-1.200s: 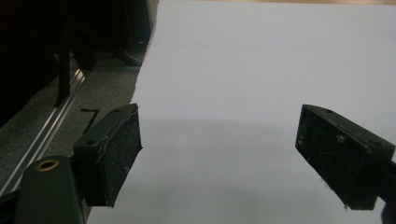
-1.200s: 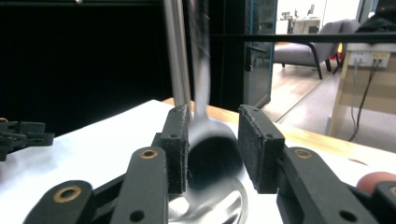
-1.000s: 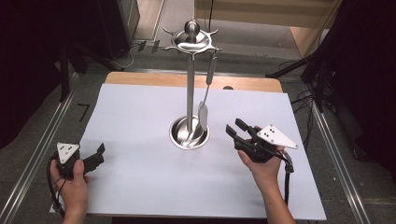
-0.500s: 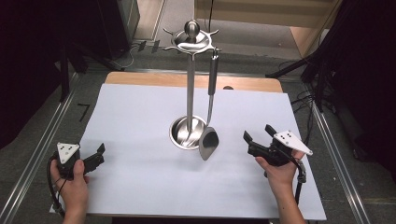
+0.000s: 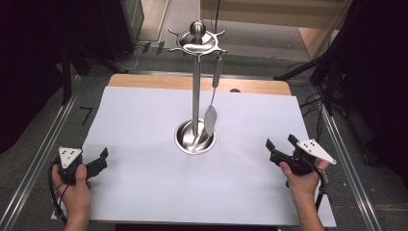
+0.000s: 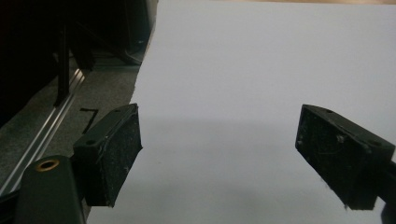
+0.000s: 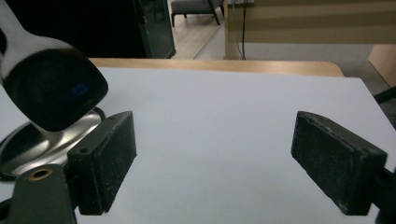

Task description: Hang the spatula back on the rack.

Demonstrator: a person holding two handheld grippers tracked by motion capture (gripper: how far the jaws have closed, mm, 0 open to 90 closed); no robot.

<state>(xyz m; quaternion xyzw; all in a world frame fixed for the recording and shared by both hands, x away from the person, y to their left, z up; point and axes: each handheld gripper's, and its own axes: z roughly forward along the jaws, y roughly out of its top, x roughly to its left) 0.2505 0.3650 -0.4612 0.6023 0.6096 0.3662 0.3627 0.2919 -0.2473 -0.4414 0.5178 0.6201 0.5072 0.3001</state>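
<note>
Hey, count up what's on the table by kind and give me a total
Utensil stand: 1
Hanging utensil: 1
White sheet: 1
Hand-held gripper: 2, left and right
Total: 5

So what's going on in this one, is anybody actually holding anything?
No. A person holds a gripper in each hand, and both are open and empty. The left gripper sits at the near left edge of the white sheet; the right gripper is at the near right. Between them a metal utensil stand rises from its round base, with one spatula-like utensil hanging from a hook at its top, touched by neither gripper.
</note>
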